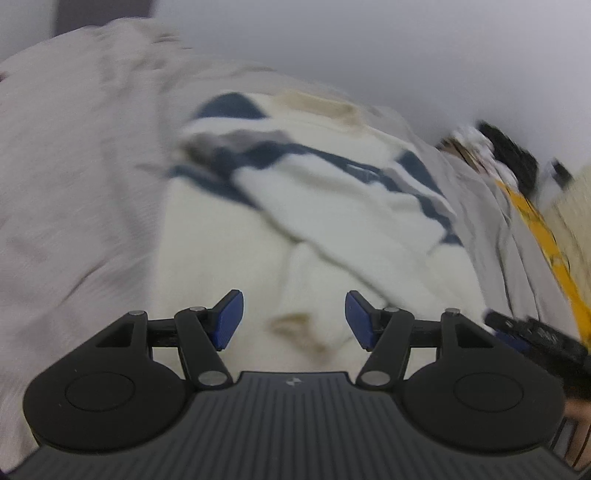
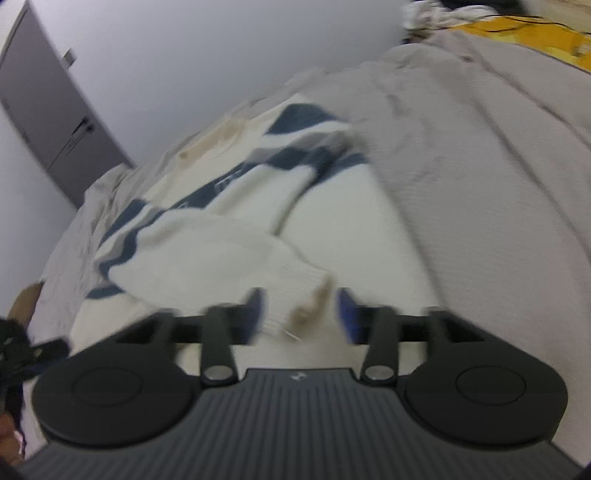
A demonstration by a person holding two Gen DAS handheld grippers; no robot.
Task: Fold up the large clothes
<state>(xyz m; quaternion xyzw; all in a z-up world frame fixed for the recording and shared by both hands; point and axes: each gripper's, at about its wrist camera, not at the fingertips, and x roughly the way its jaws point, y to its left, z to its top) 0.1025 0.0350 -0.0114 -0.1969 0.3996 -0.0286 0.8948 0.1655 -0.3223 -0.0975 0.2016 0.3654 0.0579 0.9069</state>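
Note:
A cream knit sweater with navy stripes [image 1: 325, 192] lies spread on a grey bedsheet [image 1: 74, 192], sleeves folded across its body. My left gripper [image 1: 294, 320] is open and empty just above the sweater's lower body, near a tan patch [image 1: 295, 325]. In the right wrist view the sweater [image 2: 229, 236] lies ahead. My right gripper [image 2: 300, 314] is open, its blue pads [image 2: 347, 314] on either side of a ribbed sleeve cuff [image 2: 295, 306], not closed on it. Both views are motion-blurred.
A yellow cloth [image 1: 546, 243] and dark clutter [image 1: 509, 155] lie on the bed's right side; they also show in the right wrist view [image 2: 517, 33]. A pale wall [image 2: 184, 55] and a grey door [image 2: 48, 110] stand behind the bed.

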